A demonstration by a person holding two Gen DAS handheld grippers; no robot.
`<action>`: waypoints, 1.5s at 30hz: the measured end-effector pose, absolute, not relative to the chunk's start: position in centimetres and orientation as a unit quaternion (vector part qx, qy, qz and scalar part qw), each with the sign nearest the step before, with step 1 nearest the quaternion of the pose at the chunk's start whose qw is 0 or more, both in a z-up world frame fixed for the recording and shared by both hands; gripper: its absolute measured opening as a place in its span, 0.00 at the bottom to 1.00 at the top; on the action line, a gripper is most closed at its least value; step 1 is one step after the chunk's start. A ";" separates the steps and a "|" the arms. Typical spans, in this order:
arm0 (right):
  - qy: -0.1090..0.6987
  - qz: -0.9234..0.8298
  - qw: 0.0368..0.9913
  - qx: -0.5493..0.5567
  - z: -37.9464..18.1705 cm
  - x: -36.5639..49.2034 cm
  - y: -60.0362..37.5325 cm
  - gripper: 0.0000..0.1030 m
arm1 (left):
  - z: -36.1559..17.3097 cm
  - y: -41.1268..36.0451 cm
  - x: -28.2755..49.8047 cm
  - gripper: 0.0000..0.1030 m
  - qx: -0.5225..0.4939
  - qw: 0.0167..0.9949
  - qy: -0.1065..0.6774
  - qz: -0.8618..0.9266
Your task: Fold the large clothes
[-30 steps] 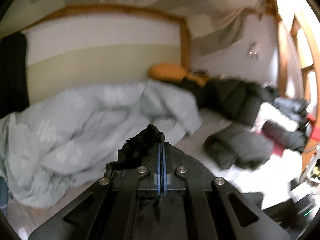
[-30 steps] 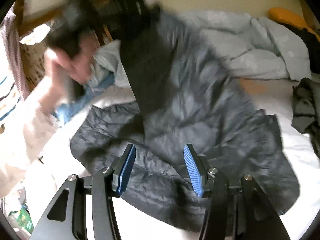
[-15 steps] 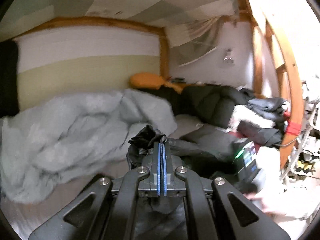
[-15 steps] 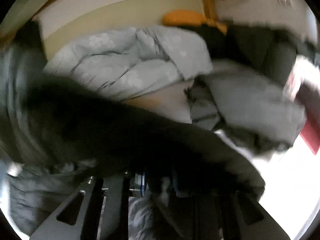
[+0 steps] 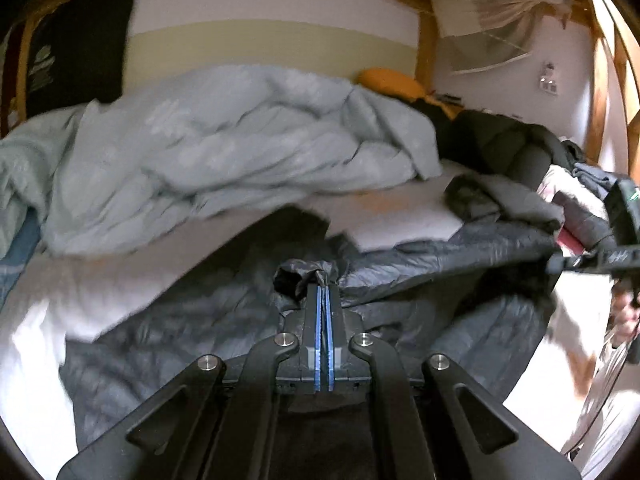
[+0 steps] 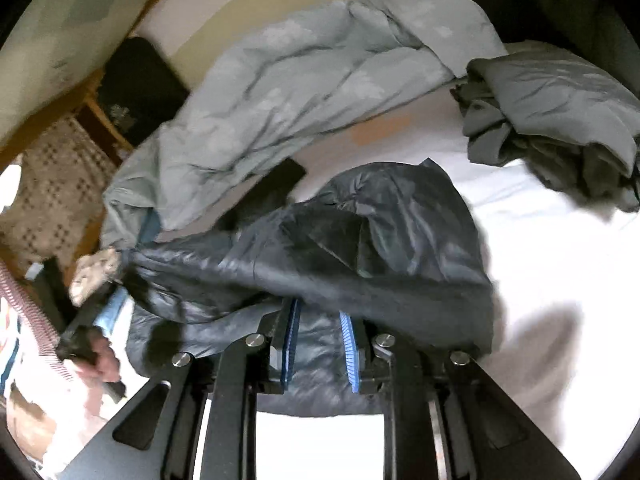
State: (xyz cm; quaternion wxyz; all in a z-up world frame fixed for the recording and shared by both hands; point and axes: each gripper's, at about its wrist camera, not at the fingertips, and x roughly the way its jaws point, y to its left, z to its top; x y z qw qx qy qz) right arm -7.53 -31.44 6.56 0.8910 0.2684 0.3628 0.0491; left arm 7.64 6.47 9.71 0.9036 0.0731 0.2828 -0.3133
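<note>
on the white bed (image 6: pixel 540 248), both jaws grip the dark puffer jacket (image 6: pixel 400 232) (left fully closed, right narrow).

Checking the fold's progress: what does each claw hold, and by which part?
The left claw pinches a bunched edge of the dark puffer jacket. The right claw grips a fold at the jacket's near edge.

A dark grey quilted jacket (image 6: pixel 400 240) lies on the white bed (image 6: pixel 540 240); beside the jacket, a pale blue-grey duvet (image 5: pixel 220 152) with a faint floral print.
</note>
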 end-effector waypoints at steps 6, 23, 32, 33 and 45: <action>0.298 0.011 0.919 0.257 8.8 -9.6 -32.5 0.20 | 7.3 8.2 5.3 0.02 0.093 0.890 0.312 -0.318; 0.301 0.047 0.944 0.125 10.0 -8.3 -27.4 0.20 | 7.1 8.1 -0.1 0.63 0.120 0.870 0.309 -0.365; 0.248 0.068 0.961 0.103 11.9 -7.8 -24.2 0.20 | 2.7 3.5 1.7 0.39 0.219 0.852 0.352 -0.321; 0.244 0.065 0.963 0.099 12.0 -7.7 -23.9 0.20 | 2.6 3.2 1.5 0.21 0.238 0.855 0.342 -0.308; 0.380 0.071 0.915 0.113 7.4 -3.4 -21.5 0.20 | 7.4 4.3 2.0 0.47 0.394 0.908 0.118 -0.078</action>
